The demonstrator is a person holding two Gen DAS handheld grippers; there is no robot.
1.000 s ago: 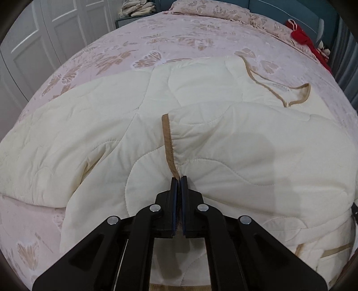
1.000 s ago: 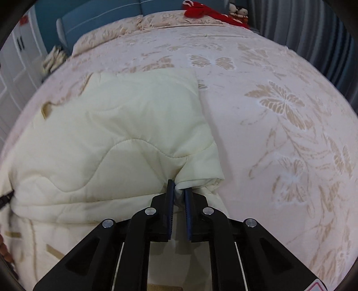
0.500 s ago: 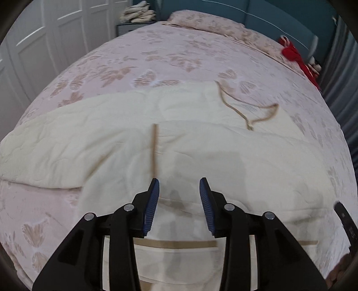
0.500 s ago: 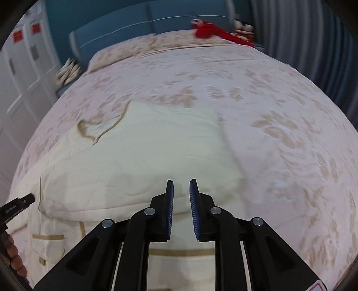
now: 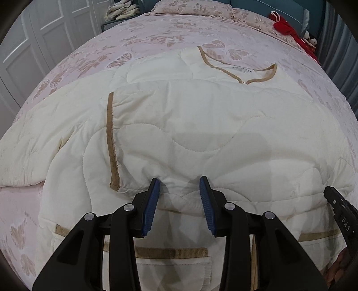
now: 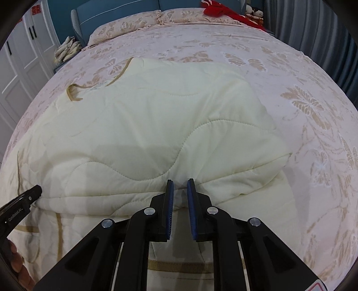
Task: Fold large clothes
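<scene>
A cream quilted jacket (image 5: 201, 134) with tan trim lies on the pink bed, one part folded across its body. My left gripper (image 5: 179, 184) stands open, its fingertips at the near edge of that fold, with nothing pressed between the pads. The tan-edged cuff (image 5: 113, 156) lies just left of it. In the right wrist view the same jacket (image 6: 145, 123) fills the middle. My right gripper (image 6: 180, 185) has a narrow gap and its jaws are closing. Its tips meet the fold's edge and the pads do not press on cloth. Each gripper's finger shows at the other view's edge.
The pink butterfly-print bedspread (image 6: 290, 100) spreads wide to the right of the jacket. Pillows (image 6: 134, 20) and a red cloth (image 6: 221, 9) lie at the headboard. White wardrobe doors (image 5: 33, 44) stand on the left, and a hand (image 6: 13, 259) shows at the lower left.
Both grippers let go of the folded part, the left off the tan cuff and the right off the fold's corner. They drew back, then came up to the fold's near edge.
</scene>
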